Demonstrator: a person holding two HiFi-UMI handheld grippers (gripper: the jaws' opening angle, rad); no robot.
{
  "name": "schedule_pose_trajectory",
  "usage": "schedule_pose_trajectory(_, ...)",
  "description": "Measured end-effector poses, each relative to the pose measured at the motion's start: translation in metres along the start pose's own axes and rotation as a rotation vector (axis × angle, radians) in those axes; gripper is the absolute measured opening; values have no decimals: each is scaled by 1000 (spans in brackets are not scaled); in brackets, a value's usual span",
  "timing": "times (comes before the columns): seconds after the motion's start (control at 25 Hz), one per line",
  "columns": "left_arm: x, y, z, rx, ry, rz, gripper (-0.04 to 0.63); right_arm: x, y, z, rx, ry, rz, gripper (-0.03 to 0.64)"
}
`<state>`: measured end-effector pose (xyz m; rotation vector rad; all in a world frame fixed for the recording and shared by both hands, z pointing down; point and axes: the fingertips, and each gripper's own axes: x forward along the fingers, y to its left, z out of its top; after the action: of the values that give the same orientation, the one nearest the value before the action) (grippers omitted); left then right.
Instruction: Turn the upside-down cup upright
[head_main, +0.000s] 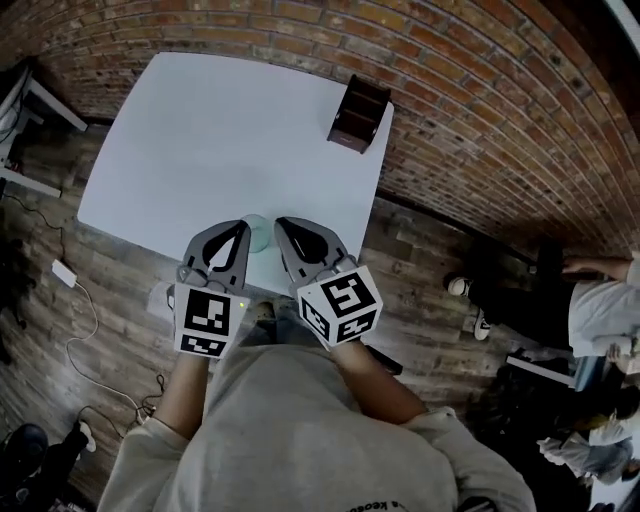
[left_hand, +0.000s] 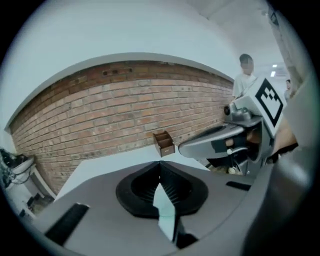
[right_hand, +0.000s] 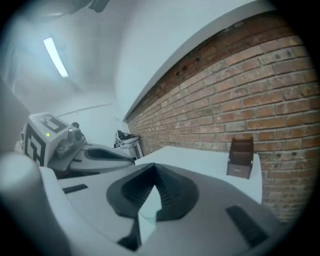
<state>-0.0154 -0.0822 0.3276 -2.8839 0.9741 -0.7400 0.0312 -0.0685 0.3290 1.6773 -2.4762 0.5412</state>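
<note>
Beside the pale cup (head_main: 258, 236), left tongs (head_main: 241, 227) and right tongs (head_main: 282, 222), both closed, empty.

right gripper (right_hand: 155, 165): jaws together | brown holder (right_hand: 240, 158): on white table (right_hand: 192, 157)

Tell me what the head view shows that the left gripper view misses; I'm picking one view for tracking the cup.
Only the head view: the pale green cup at the table's near edge, between the left tool and the right tool, and the wood floor. Only the left gripper view: the left tool's shut jaws close up, and the ceiling. Both: the white table, the brown box, the brick wall and the right tool.
</note>
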Motion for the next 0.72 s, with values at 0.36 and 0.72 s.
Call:
schedule_pose_trajectory(0.36, -106, 3, 51, -199, -228, 196, 9, -66, 84, 83, -149, -204, 39, 6)
schedule_pose_trajectory(0.72, -134, -15, 53, -171, -236, 198, 9, -90, 110, 78, -224, -208, 4, 6)
